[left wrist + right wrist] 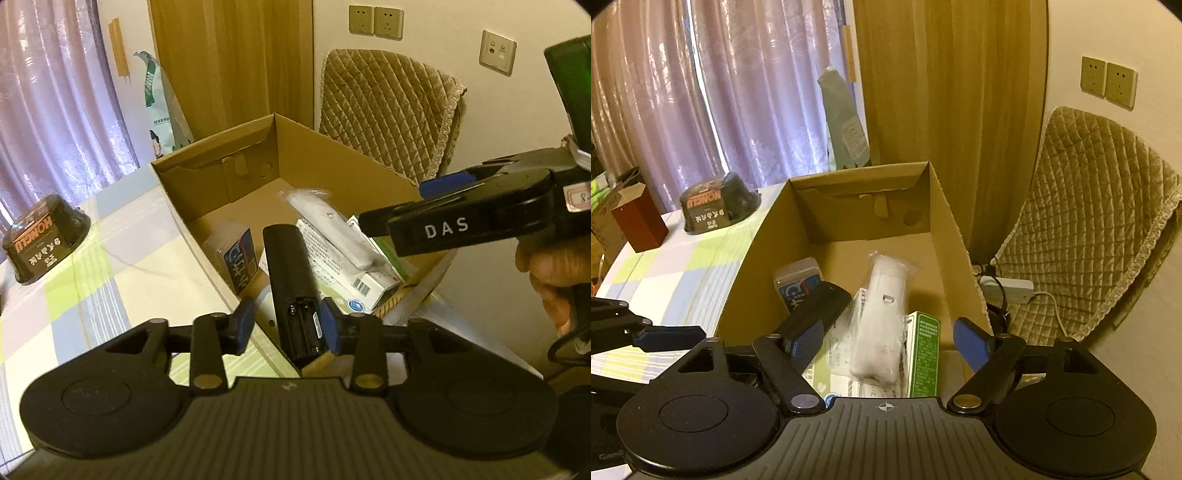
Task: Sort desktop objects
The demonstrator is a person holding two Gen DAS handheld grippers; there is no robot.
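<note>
The counter (92,258), under a pastel checked cloth, carried an open cardboard box (945,221) at its right end, with a dark upturned noodle bowl (718,205) and a small red carton (641,221) well apart from it toward the curtain. Inside the box lay a white device sealed in a plastic bag (882,314), resting on a white printed carton (347,258), with a green-and-white carton (923,354) just beside it and a clear case with a blue label (236,258) against the left wall.

The left gripper (288,325) had its jaws pinching a black remote control (290,280) near its tail end, where the battery bay stood uncovered and empty; the remote pointed forward over the near corner of the box, above the things already in it. The right gripper (890,343) hovered over the box with its jaws spread wide and nothing between them.

The remote looked light and stiff, a hard, smooth plastic shell that could slide between the pads. The hold sat at one end, so the long body would tend to pivot; a grip across the narrow sides nearer the middle would probably be steadier. The open bay's thin edges and contacts seemed the part most easily damaged.
</note>
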